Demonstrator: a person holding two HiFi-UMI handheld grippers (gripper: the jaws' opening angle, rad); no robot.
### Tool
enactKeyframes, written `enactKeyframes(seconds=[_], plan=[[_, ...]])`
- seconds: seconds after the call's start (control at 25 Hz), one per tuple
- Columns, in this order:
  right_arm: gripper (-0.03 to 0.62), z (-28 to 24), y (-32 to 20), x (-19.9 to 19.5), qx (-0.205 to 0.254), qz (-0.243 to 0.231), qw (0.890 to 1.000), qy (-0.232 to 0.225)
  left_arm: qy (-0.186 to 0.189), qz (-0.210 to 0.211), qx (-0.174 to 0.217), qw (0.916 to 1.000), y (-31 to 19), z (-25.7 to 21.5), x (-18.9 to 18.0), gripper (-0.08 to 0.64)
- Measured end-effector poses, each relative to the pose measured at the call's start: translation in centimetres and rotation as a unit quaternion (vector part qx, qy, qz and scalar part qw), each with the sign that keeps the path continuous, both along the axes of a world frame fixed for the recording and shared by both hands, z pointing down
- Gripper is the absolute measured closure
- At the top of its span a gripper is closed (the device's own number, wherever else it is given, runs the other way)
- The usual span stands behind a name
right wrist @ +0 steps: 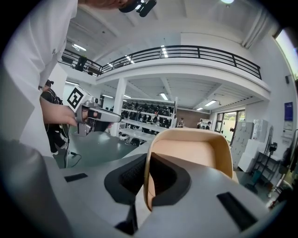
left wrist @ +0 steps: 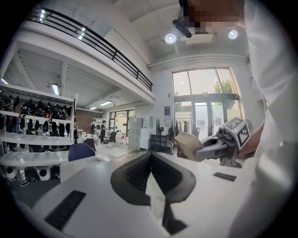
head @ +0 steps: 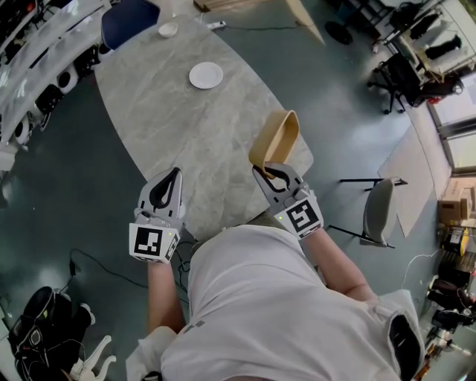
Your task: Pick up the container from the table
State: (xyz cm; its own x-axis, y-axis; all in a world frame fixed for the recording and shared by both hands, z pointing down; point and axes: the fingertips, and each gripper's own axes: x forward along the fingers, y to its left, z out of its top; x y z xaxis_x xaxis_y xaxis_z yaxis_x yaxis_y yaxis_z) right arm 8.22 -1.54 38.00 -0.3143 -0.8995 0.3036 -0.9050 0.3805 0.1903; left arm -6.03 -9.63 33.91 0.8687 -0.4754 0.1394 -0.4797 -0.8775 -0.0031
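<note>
The container (head: 275, 138) is a tan, open-topped tub, held tilted above the near right edge of the grey marble table (head: 171, 119). My right gripper (head: 262, 170) is shut on its near wall, and the right gripper view shows that wall (right wrist: 191, 153) pinched between the black pads. My left gripper (head: 175, 173) hovers over the table's near edge, to the left of the container, shut with nothing in it (left wrist: 151, 155). The left gripper view also shows the container (left wrist: 186, 142) in the right gripper off to the right.
A white plate (head: 206, 75) and a small white bowl (head: 168, 30) lie on the far part of the table. A blue chair (head: 128, 18) stands behind it and a grey chair (head: 379, 212) to the right. Shelves of gear (head: 30, 82) line the left side.
</note>
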Motion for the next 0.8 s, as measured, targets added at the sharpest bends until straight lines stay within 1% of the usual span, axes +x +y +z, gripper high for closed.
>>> enactKeyframes(seconds=[0.28,0.8], plan=[[0.577,-0.2,0.3,0.6,0.003,0.013,1.000,-0.003,0.000,0.003,-0.003,1.0000,0.5,0.0,0.4,0.558],[0.577,0.1,1.3,1.2,-0.006,0.020,1.000,-0.004,-0.007,-0.001,-0.008,0.9999,1.3,0.3,0.6,0.558]])
